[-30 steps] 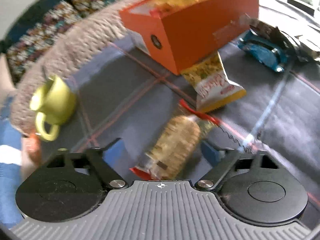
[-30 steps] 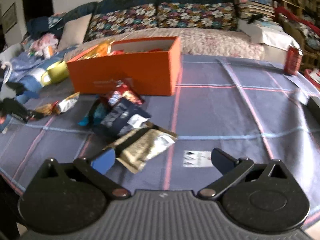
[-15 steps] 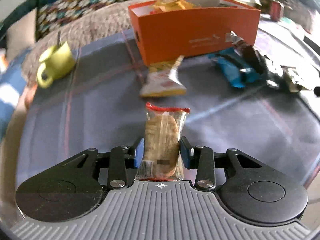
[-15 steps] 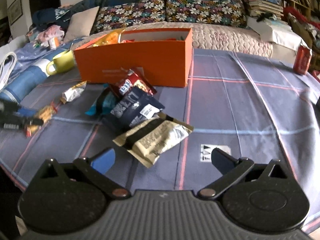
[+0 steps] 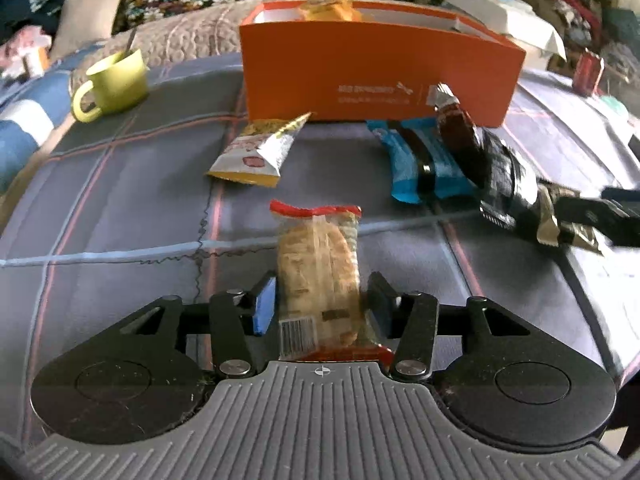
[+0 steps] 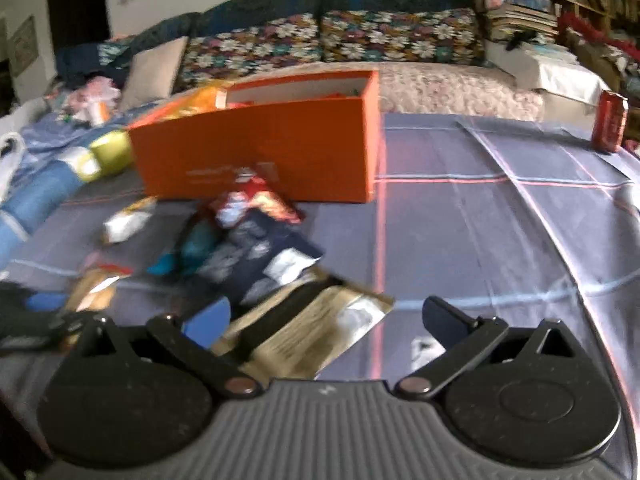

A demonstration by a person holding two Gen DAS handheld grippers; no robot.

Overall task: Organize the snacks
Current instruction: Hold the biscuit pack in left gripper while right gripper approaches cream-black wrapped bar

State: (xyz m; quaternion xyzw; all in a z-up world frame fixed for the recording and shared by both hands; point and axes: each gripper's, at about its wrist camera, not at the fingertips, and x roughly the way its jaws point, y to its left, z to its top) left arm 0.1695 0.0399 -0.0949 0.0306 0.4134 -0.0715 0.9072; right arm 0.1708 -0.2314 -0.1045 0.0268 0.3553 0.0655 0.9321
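My left gripper (image 5: 320, 300) has a clear cracker packet (image 5: 316, 264) with red ends between its jaws. The jaws are opening, with the pads still against the packet's sides. The orange box (image 5: 380, 76) stands ahead on the table, with yellow bags inside. A yellow-white pouch (image 5: 256, 152), a blue packet (image 5: 416, 164) and dark packets (image 5: 500, 176) lie in front of it. My right gripper (image 6: 320, 316) is open, low over a gold pouch (image 6: 312, 328) that lies between its fingers. A navy pouch (image 6: 260, 256) and a red packet (image 6: 256, 200) lie beyond.
A green mug (image 5: 116, 80) with a spoon stands left of the box. A red can (image 6: 608, 124) stands at the far right of the checked tablecloth (image 6: 480, 220). A sofa with floral cushions (image 6: 360, 40) runs behind the table.
My left gripper closed on the cracker packet, rolled level and swung to face the box; its jaws now stand a little wider. My right gripper sank closer to the gold pouch.
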